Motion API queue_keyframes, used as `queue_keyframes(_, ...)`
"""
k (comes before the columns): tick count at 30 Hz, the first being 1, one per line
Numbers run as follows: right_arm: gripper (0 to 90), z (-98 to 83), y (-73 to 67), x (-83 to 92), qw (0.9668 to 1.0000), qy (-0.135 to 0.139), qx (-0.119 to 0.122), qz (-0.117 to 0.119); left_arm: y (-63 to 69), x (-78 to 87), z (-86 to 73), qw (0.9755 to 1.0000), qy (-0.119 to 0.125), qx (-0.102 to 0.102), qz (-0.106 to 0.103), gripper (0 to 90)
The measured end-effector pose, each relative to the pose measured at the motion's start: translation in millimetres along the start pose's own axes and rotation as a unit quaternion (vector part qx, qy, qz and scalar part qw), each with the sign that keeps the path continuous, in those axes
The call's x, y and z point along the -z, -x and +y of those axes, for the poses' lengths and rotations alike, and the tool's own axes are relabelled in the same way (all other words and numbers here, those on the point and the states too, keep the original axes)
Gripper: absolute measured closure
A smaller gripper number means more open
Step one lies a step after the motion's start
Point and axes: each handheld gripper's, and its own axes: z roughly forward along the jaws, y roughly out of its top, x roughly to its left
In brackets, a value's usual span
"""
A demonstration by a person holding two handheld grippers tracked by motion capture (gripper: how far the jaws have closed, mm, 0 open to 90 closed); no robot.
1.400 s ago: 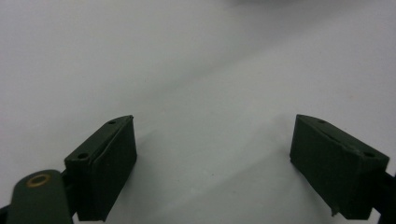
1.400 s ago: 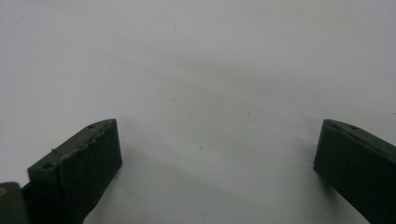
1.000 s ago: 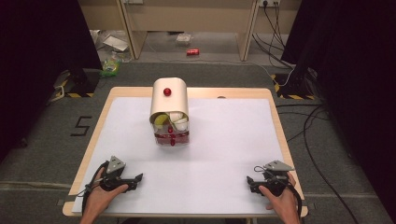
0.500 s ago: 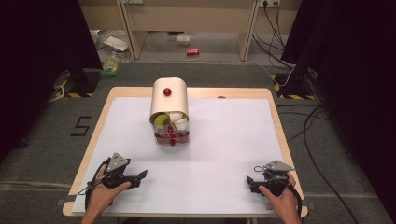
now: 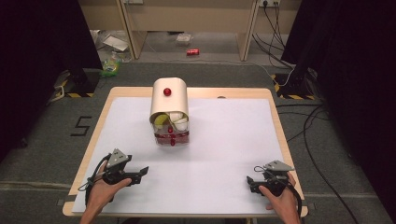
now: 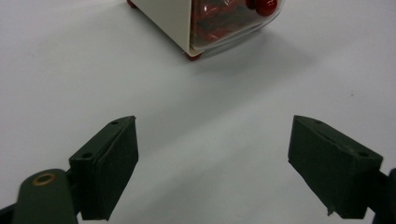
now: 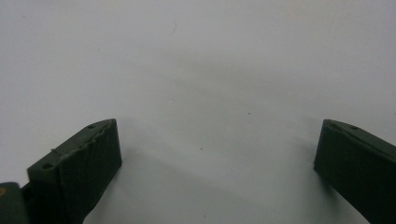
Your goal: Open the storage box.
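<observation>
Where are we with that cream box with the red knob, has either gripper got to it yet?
Done: nothing visible yet; the cream box stands untouched mid-table, its clear front facing the person. In hand: the left gripper is open, empty and aimed at the box, with bare white table between them. The right gripper is open and empty near the table's near edge. Left: reaching and handling the box, it seems.

A black "5" [image 5: 82, 126] on the grey floor [image 5: 42, 154].

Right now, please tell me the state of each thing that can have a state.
Left gripper: open, holding nothing, above the white sheet.
Right gripper: open, holding nothing.
Cream container: upright, its front open, food visible inside.
Red can: lying on the floor.
</observation>
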Motion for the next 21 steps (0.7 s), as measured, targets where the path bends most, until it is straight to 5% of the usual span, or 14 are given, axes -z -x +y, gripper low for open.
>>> queue_keyframes(21,0.9,0.1,0.0,-0.2,1.0,0.0,0.0,0.001,19.8,7.5,42.2,0.9984,0.039,-0.034,-0.024,18.6)
